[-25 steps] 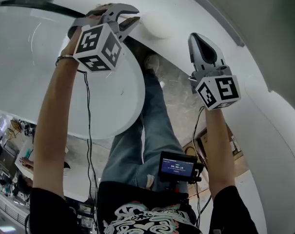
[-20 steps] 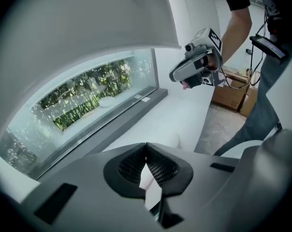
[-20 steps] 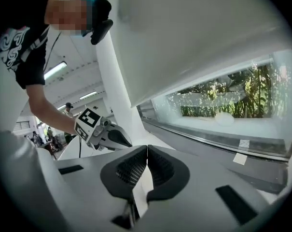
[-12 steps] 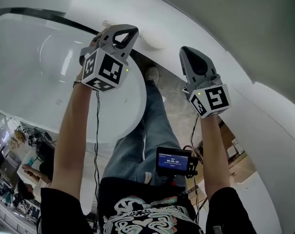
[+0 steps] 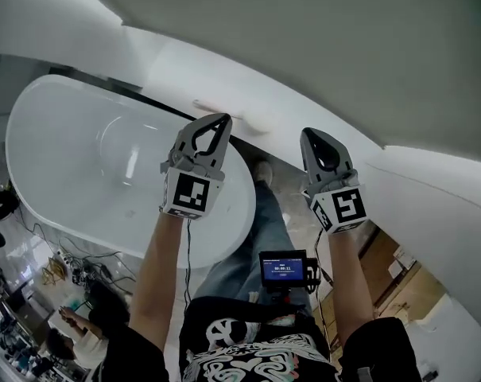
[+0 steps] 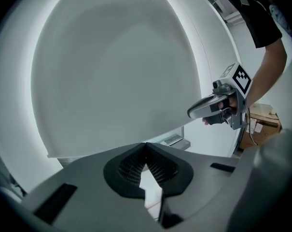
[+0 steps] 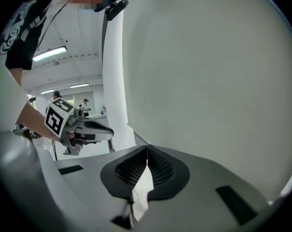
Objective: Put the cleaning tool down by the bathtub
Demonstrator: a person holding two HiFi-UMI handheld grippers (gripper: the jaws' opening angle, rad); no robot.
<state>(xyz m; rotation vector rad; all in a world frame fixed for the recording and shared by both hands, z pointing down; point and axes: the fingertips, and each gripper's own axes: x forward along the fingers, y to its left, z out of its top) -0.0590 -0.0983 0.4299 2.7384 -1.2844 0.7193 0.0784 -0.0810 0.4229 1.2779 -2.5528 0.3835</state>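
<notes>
The white oval bathtub fills the left of the head view. Just behind its right end, a pale cleaning tool with a thin handle lies on the white ledge, free of both grippers. My left gripper is held above the tub's right rim, its tips close in front of the tool, shut with nothing between its pads. My right gripper hangs beside it over the floor, also shut and empty. Each gripper view shows the other gripper against a plain white wall.
My jeans legs and a shoe stand on marbled floor between tub and a curved white wall. A small screen hangs at my waist. Cardboard boxes sit at the right. Cables and people are at lower left.
Both grippers have risen away from the ledge, so the whole tub now shows. The left jaws, open beside the tool a second ago, are now shut and empty.
</notes>
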